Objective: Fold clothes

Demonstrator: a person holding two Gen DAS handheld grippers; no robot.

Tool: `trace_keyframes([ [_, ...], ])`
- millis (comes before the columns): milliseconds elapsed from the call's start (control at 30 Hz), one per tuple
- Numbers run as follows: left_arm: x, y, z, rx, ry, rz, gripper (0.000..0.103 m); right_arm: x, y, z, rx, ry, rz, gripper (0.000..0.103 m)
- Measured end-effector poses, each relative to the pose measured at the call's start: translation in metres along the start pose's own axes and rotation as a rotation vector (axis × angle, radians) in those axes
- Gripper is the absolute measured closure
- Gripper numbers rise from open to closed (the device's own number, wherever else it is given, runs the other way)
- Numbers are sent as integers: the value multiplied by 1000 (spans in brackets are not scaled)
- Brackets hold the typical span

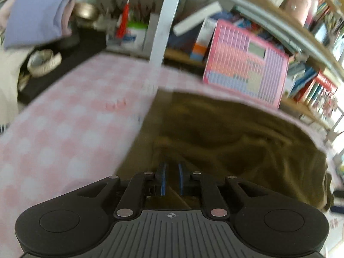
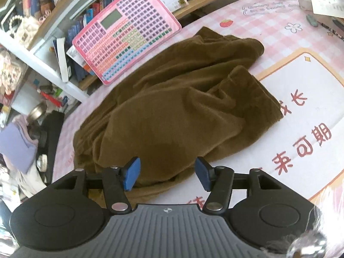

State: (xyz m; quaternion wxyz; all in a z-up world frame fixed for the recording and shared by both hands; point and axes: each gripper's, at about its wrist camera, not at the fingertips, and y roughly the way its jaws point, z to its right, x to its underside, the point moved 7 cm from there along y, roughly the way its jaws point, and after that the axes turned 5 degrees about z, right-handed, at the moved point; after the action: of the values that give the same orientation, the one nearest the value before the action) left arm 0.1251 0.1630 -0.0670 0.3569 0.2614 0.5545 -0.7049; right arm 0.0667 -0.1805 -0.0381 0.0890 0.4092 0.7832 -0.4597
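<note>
The brown garment lies rumpled mid-table, on the pink checked cloth. The left gripper pinches its near edge — keep that pinch firm. The right gripper hovers spread wide — best lowered onto a clean edge.

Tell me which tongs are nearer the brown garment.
Left. The left tongs are nearly shut, low against the brown garment, seemingly pinching its cloth. The right tongs are open, hovering over its near edge without touching.
</note>
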Motion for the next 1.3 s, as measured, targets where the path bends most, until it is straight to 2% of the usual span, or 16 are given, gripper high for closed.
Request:
trace_keyframes([
  [133, 19, 2, 1, 1, 4, -54, 85, -11, -2, 13, 1, 101, 13, 40],
  [233, 31, 2, 1, 2, 3, -87, 85, -19, -6, 37, 78, 169, 45, 40],
  [300, 28, -2, 0, 2, -16, -72, 85, -24, -10, 60, 134, 213, 73, 43],
  [400, 21, -12, -3, -8, -39, -43, 84, -37, -13, 88, 200, 258, 132, 58],
  [633, 15, -27, -20, -50, -125, -33, 83, -45, 5, 116, 232, 321, 83, 64],
  [700, 18, -30, -24, -65, -142, -38, 83, -45, 13, 115, 239, 304, 66, 74],
  [767, 21, -31, -27, -78, -149, -47, 83, -48, 12, 109, 222, 284, 81, 97],
  [867, 22, -32, -34, -97, -162, -57, 83, -60, -3, 95, 173, 265, 134, 99],
  [900, 21, -32, -35, -99, -164, -58, 83, -69, -19, 86, 140, 268, 176, 99],
  [967, 20, -34, -38, -104, -169, -59, 82, -91, -59, 76, 168, 346, 284, 100],
  [1033, 19, -34, -39, -108, -173, -56, 75, -110, -99, 66, 145, 324, 394, 99],
  [1067, 19, -33, -39, -109, -174, -58, 70, -116, -110, 65, 172, 299, 421, 95],
  [1100, 19, -31, -39, -111, -176, -61, 70, -119, -113, 68, 213, 268, 419, 90],
  [1133, 19, -29, -39, -111, -177, -64, 70, -120, -114, 72, 257, 236, 412, 63],
  [1167, 19, -27, -39, -111, -180, -68, 69, -118, -113, 77, 299, 223, 397, 46],
  [1300, 21, -21, -33, -85, -191, -98, 69, -89, -108, 108, 382, 273, 352, 49],
])
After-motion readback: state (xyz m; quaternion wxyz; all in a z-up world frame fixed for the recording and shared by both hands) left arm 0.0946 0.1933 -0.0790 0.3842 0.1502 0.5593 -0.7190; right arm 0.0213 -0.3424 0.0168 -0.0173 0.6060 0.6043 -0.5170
